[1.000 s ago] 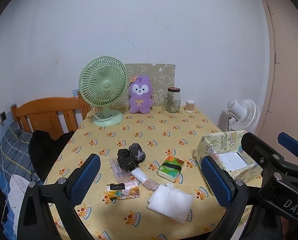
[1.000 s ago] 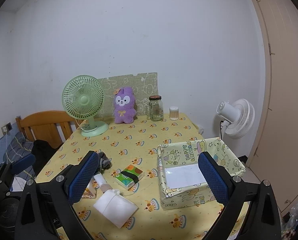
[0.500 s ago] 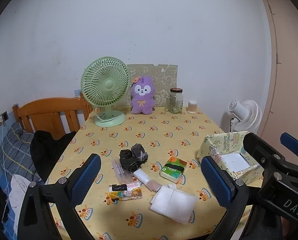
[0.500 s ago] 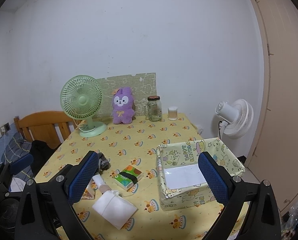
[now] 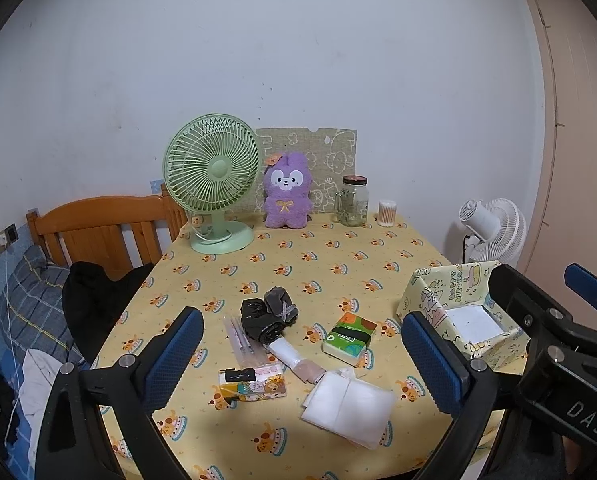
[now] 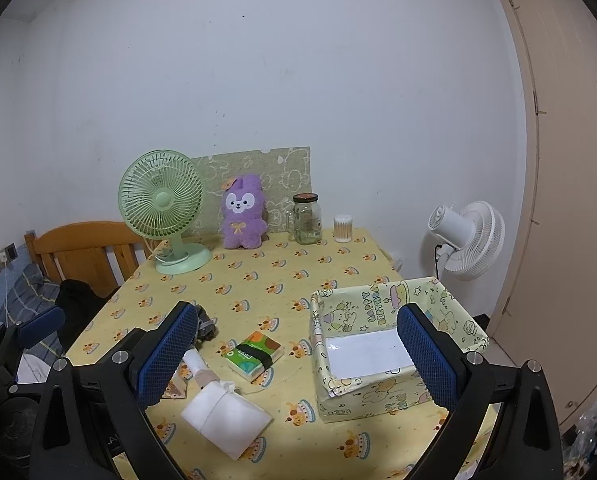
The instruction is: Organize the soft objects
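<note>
On the yellow tablecloth (image 5: 330,264) near the front lie a dark rolled cloth bundle (image 5: 267,317), a white folded cloth (image 5: 348,403), a white-and-tan roll (image 5: 294,358), a green tissue pack (image 5: 349,336) and a cartoon-printed tissue pack (image 5: 253,385). A purple plush bunny (image 5: 287,196) sits upright at the back. The patterned open box (image 6: 390,344) stands at the right with a white sheet inside. My left gripper (image 5: 302,364) hovers open above the front items. My right gripper (image 6: 294,360) is open too, between the tissue pack (image 6: 254,355) and the box.
A green desk fan (image 5: 214,184), a glass jar (image 5: 353,201) and a cotton-swab cup (image 5: 387,213) stand along the back edge. A wooden chair (image 5: 98,232) with dark clothing is at the left. A white floor fan (image 5: 494,232) and a door are at the right.
Both grippers have drawn back and risen slightly, so the table items sit a little farther away. Nothing on the table has moved, and both stay open.
</note>
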### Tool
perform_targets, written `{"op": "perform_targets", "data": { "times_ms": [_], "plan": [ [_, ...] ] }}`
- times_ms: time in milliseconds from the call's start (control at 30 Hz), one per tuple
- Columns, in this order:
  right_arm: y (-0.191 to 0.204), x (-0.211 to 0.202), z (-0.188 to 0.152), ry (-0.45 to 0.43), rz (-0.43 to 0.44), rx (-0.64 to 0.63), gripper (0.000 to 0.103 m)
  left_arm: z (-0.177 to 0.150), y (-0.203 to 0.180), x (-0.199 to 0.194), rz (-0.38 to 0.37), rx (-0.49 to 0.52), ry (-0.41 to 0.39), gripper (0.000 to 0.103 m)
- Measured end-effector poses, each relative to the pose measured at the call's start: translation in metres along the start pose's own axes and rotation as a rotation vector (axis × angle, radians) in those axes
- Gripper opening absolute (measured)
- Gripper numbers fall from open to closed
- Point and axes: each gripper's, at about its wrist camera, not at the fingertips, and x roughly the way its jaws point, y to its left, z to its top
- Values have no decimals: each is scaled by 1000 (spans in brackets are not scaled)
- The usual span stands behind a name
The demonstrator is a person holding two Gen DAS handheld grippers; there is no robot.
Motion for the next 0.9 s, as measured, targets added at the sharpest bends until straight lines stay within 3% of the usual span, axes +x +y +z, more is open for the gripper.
{"op": "perform_targets", "data": {
  "times_ms": [900],
  "plan": [
    [5, 5, -1, 14, 7, 5, 101, -3, -1, 2, 9, 11, -3, 97]
  ]
}}
